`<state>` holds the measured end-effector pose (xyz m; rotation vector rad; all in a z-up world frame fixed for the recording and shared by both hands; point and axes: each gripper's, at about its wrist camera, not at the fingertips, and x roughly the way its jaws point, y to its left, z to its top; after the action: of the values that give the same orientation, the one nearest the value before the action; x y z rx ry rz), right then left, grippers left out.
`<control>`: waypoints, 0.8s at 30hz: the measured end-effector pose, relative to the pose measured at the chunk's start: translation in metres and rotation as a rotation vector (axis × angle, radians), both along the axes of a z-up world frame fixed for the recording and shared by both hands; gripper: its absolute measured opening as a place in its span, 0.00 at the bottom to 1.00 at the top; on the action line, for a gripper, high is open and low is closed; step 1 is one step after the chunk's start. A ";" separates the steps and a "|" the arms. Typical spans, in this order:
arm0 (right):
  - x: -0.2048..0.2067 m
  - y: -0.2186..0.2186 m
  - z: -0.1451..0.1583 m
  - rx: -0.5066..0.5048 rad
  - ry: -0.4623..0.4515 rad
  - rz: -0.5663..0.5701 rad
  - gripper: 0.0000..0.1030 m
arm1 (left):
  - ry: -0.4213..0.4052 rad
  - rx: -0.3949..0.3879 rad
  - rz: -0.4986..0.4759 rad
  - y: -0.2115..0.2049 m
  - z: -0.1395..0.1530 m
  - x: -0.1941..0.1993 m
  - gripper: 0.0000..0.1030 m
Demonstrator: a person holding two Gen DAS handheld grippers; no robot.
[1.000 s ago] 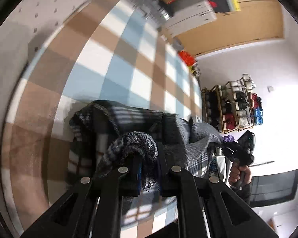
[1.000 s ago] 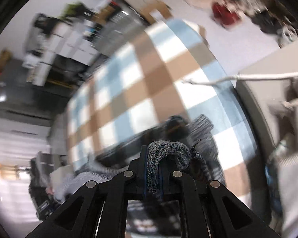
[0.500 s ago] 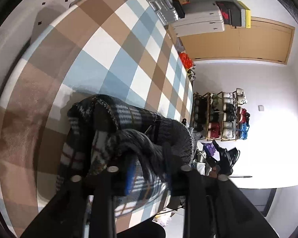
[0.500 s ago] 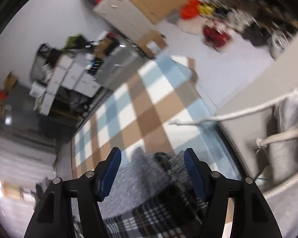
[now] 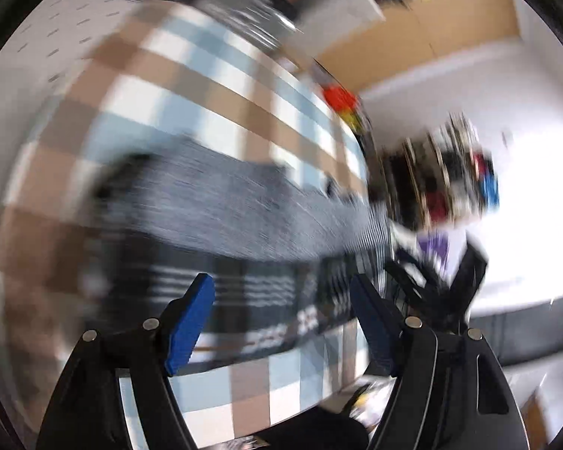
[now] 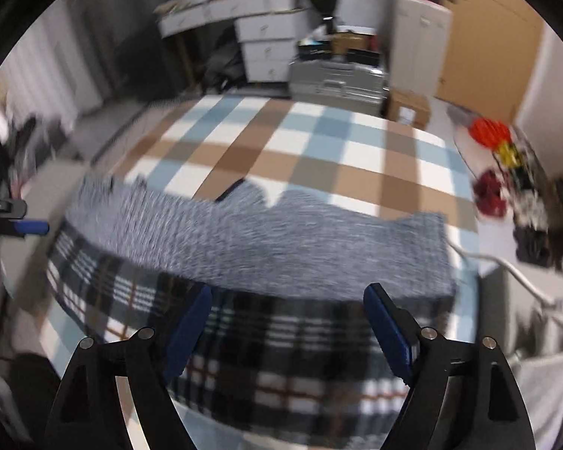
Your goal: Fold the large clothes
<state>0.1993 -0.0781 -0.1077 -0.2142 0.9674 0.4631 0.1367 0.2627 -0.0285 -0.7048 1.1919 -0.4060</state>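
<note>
You've let go: the garment (image 6: 259,262) that both grippers were pinching a second ago now lies flat across the lower middle of the frame on the checked surface (image 6: 300,150), grey knit folded over plaid so the fold line runs straight across. Your right gripper (image 6: 287,322) hangs above it, spread wide and empty. Your left gripper (image 5: 281,318) is likewise wide apart, holding nothing. That placement looks meant for another fold.
</note>
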 end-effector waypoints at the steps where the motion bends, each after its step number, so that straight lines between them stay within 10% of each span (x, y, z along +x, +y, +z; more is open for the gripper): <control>1: 0.002 0.012 -0.009 -0.023 0.000 0.024 0.82 | 0.005 0.017 -0.032 -0.013 -0.006 0.004 0.69; 6: 0.026 0.033 -0.062 -0.198 0.048 -0.003 0.85 | 0.051 0.210 -0.016 -0.035 -0.066 0.045 0.69; 11: 0.051 -0.012 -0.084 -0.083 0.189 -0.071 0.92 | 0.098 0.016 0.073 0.004 -0.091 0.055 0.63; 18: 0.038 -0.027 -0.076 -0.113 0.194 -0.049 0.90 | 0.069 0.023 0.063 0.024 -0.099 0.039 0.29; 21: 0.009 -0.014 -0.049 -0.138 0.117 -0.058 0.90 | 0.044 0.114 0.032 0.004 -0.075 0.025 0.34; 24: -0.032 0.005 -0.030 -0.145 0.018 0.047 0.93 | -0.052 0.178 -0.069 -0.034 -0.048 0.003 0.69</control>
<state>0.1671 -0.0729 -0.1378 -0.3650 1.0162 0.4391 0.1401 0.2283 -0.0765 -0.4975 1.1896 -0.3680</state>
